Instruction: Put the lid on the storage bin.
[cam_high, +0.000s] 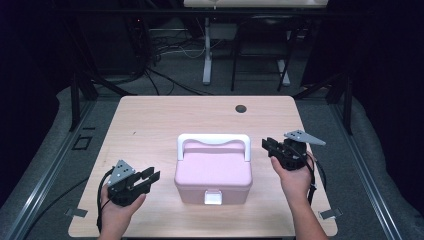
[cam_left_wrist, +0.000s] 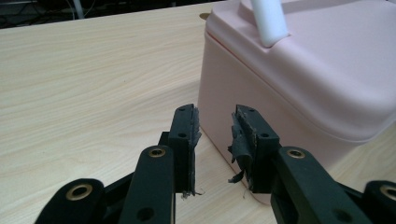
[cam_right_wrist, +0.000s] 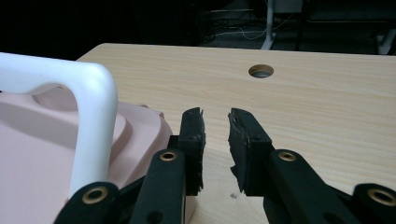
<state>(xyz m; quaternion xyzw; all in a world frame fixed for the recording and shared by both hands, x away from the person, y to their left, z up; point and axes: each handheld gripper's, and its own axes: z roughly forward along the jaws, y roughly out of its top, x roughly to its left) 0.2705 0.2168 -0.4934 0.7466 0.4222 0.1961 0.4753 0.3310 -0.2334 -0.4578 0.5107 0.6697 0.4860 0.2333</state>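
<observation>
Two grippers flank the pink lidded box (cam_high: 213, 172): left gripper (cam_high: 150, 176) and right gripper (cam_high: 268, 145), both released, just beside it.

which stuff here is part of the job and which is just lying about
Part of the job:
- pink box with its white handle and white front latch
- left gripper, open beside the box
- right gripper, open beside the box

Just there:
- wooden table
- round cable hole in the table
- desk leg and cables on the floor behind
</observation>
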